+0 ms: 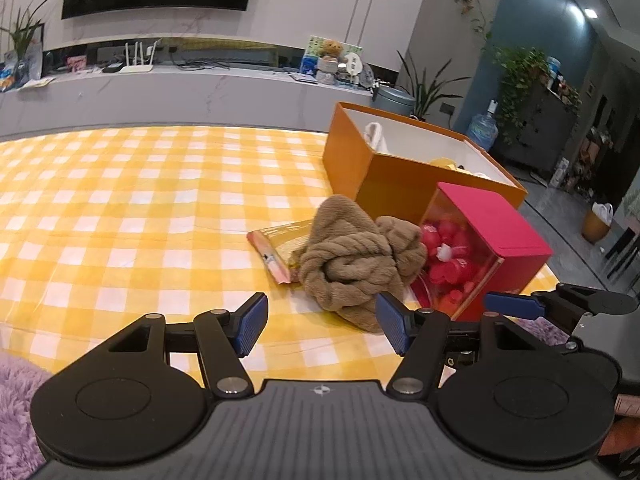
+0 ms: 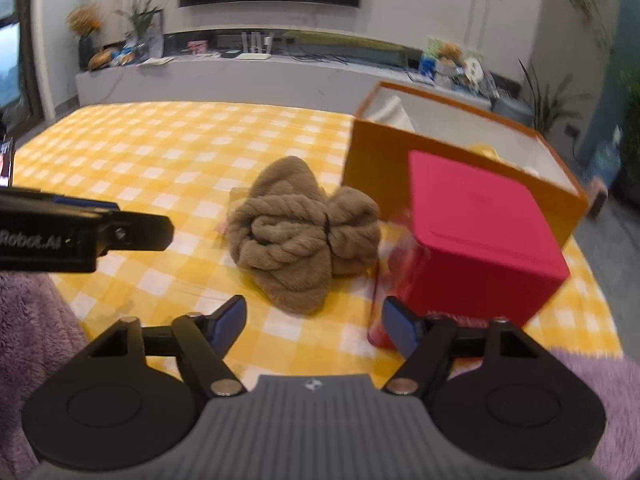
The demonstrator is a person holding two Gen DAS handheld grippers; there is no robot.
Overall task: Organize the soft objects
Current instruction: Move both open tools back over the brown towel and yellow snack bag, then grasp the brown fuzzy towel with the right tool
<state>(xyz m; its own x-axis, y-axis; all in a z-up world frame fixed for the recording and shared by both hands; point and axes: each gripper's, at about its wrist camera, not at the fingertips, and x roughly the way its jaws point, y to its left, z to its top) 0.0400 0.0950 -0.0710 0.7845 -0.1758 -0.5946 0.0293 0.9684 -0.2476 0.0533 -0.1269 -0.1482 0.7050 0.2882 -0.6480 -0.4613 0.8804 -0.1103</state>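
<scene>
A pair of brown fuzzy slippers lies piled on the yellow checked tablecloth, also in the right wrist view. My left gripper is open and empty, just in front of the slippers. My right gripper is open and empty, just short of the slippers' near edge; it shows at the right of the left wrist view. An open orange box stands behind them, holding white and yellow items.
A red box with a clear front full of red items lies on its side right of the slippers. A yellow packet sticks out under them on the left. Purple fluffy fabric lies at the table's near edge. A TV cabinet stands behind.
</scene>
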